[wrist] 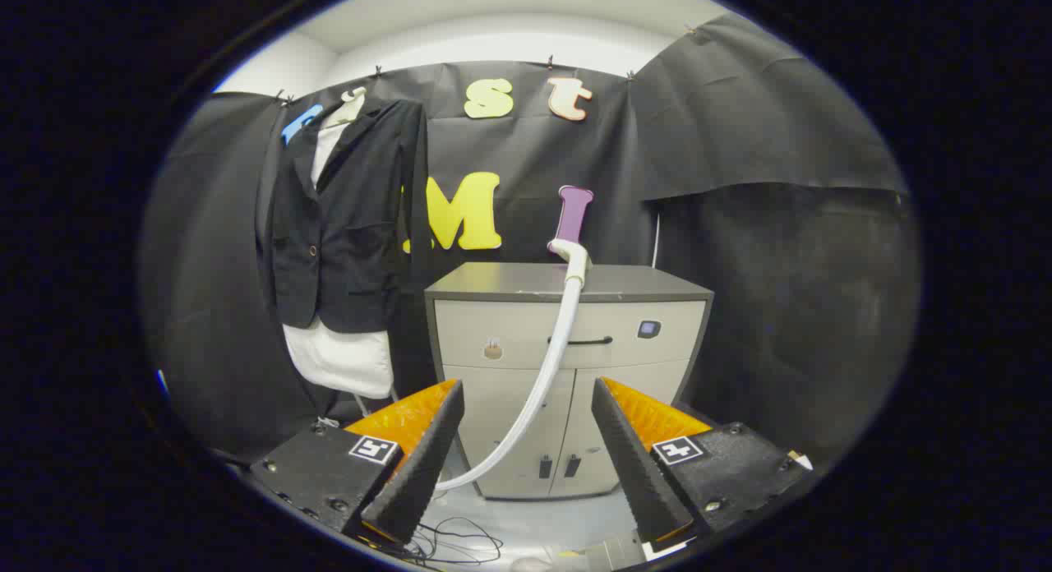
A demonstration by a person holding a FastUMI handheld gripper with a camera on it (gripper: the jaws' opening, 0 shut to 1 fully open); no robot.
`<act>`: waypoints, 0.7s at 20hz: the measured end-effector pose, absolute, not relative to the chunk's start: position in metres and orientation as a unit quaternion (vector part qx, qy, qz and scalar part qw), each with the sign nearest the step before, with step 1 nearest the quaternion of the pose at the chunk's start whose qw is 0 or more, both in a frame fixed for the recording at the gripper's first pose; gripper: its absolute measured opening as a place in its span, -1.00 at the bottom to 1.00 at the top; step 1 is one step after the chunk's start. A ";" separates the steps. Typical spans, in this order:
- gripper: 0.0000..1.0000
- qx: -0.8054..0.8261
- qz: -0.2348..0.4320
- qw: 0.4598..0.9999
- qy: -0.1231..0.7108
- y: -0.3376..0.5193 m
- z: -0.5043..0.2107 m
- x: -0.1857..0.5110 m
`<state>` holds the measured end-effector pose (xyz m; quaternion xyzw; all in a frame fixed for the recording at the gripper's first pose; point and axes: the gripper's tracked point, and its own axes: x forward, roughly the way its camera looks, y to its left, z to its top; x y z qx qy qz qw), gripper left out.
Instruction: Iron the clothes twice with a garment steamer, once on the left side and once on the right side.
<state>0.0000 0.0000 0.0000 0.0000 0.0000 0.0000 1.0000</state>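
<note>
The gripper (526, 440) stood with jaws spread, nothing between them — beyond, the steamer head (578, 260) rested on the cabinet (501, 280), the jacket (349, 219) hung nearby

We see a black jacket (349, 219) over white clothing hanging at ten o'clock; the steamer head (578, 260) rests upright on the cabinet (567, 342), its hose (542, 383) trailing down.

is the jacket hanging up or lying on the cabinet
Hanging up: the jacket hangs on the booth wall, beside the cabinet. The hand-held gripper is open, holding nothing.
</note>
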 end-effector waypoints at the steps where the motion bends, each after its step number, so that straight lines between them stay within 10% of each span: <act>1: 0.95 0.001 0.001 1.000 -0.002 0.001 0.001 0.001; 14: 0.95 0.022 -0.010 1.000 -0.008 0.008 0.012 -0.003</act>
